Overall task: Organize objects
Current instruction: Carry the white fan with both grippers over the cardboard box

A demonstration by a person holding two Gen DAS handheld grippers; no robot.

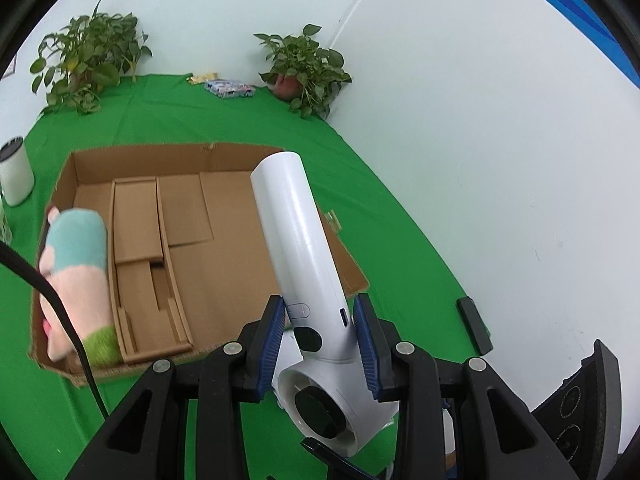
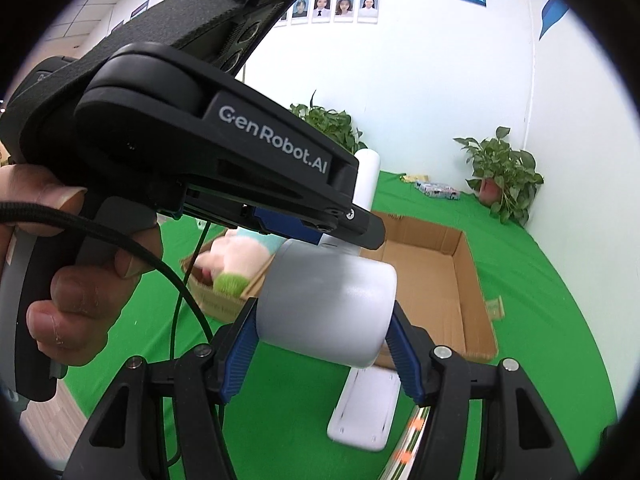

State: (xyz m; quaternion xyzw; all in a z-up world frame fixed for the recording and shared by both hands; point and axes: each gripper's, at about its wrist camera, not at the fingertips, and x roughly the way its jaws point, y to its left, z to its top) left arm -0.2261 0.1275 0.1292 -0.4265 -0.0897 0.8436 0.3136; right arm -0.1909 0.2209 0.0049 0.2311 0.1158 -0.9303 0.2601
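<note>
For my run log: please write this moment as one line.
left tool: shut on white handheld fan | right tool: shut on fan head | cardboard box: holds plush toy

Left wrist view: plush toy in the cardboard box is motion-blurred; a black cable crosses it. White canister is cut by the left edge. Small packet at the far counter edge too small to read.

Right wrist view: left claw body covers most of the fan handle. Striped item at bottom is blurred, identity unclear.
</note>
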